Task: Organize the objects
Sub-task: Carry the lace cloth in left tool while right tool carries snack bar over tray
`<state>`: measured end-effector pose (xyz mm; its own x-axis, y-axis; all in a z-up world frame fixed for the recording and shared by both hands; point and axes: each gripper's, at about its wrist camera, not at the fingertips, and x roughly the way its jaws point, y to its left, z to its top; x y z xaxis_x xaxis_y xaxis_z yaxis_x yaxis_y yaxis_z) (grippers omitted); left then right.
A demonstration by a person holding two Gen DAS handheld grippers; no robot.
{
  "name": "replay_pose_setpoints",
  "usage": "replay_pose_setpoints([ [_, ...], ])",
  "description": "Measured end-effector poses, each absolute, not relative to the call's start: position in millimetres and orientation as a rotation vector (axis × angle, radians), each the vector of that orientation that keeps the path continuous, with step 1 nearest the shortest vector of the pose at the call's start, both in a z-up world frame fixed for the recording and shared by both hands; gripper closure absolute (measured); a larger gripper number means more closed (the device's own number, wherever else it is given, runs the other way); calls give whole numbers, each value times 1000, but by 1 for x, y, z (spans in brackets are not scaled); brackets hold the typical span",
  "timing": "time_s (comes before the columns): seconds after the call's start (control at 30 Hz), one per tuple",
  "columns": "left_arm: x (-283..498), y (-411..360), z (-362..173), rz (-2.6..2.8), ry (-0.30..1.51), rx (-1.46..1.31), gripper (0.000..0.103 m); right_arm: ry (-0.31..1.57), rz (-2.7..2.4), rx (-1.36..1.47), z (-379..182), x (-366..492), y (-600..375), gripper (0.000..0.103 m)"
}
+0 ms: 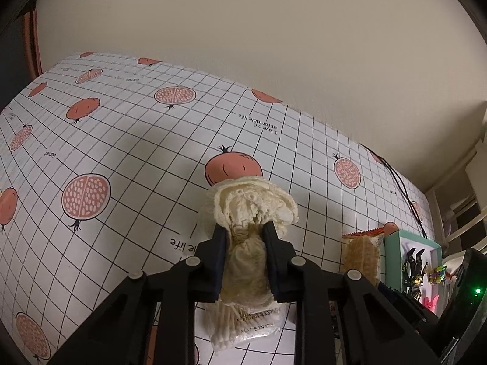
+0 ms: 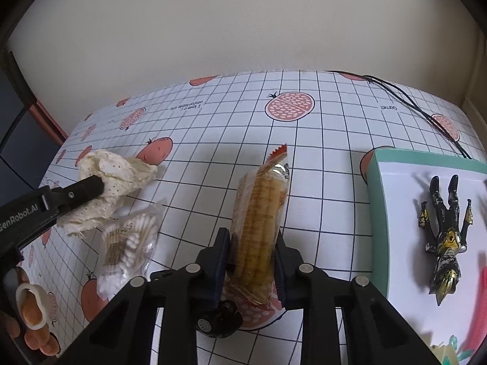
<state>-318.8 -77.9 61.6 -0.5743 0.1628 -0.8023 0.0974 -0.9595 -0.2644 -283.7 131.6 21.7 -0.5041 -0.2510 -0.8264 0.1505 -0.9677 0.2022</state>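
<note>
My left gripper is shut on a crumpled cream lace cloth, which bulges out beyond the fingertips and hangs just above the table. In the right wrist view that gripper and the cloth sit at the left. My right gripper is shut on a clear packet of golden biscuits that points away from me; its orange sealed end is at the far tip. A bag of cotton swabs lies flat under the cloth, also seen as the swab bag.
A teal-rimmed box at the right holds a black-and-gold action figure. A black cable runs along the far right of the pomegranate-print tablecloth. A small black wheeled part lies under my right gripper. Orange toy pieces sit at the lower left.
</note>
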Motion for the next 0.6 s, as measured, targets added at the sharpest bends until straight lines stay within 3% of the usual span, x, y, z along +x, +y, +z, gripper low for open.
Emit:
replay_pose_setpoints([
  [0.6, -314, -73, 94, 2751, -456, -1333, 79, -253, -2549, 1329, 53, -280, 152, 75],
])
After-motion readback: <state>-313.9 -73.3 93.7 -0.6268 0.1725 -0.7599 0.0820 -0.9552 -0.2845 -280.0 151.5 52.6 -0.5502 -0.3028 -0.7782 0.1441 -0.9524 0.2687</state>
